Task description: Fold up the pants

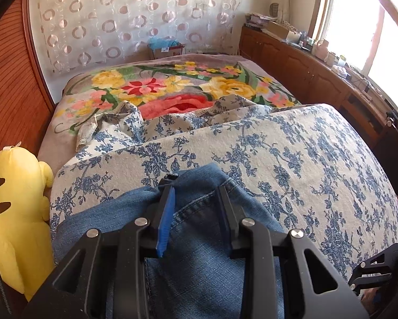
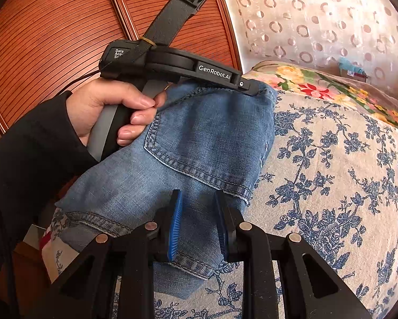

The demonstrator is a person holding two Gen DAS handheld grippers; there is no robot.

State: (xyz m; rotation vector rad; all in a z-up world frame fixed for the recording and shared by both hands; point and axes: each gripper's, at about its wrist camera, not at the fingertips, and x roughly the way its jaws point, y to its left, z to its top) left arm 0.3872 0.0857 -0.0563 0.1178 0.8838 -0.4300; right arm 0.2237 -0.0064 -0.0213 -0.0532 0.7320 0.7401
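My left gripper point(image 1: 196, 188) clamped on folded jeans point(image 2: 199, 143); right gripper point(image 2: 199, 199) clamped on jeans hem. Yellow plush point(image 1: 15, 212) beside blue-floral quilt point(image 1: 305, 159); rumpled bedding point(image 1: 145, 125) ahead.

Bed point(image 1: 318, 146), blue-floral cover: folded jeans point(image 2: 204, 143), floral blanket point(image 1: 172, 85).

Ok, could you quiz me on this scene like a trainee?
1. True or false: the jeans lie on a blue-flowered cover.
2. The plush toy beside the bed is: A red, B yellow, C green.
3. What does the hand grasp?
Key: 1 true; 2 B; 3 the handle of the left gripper.
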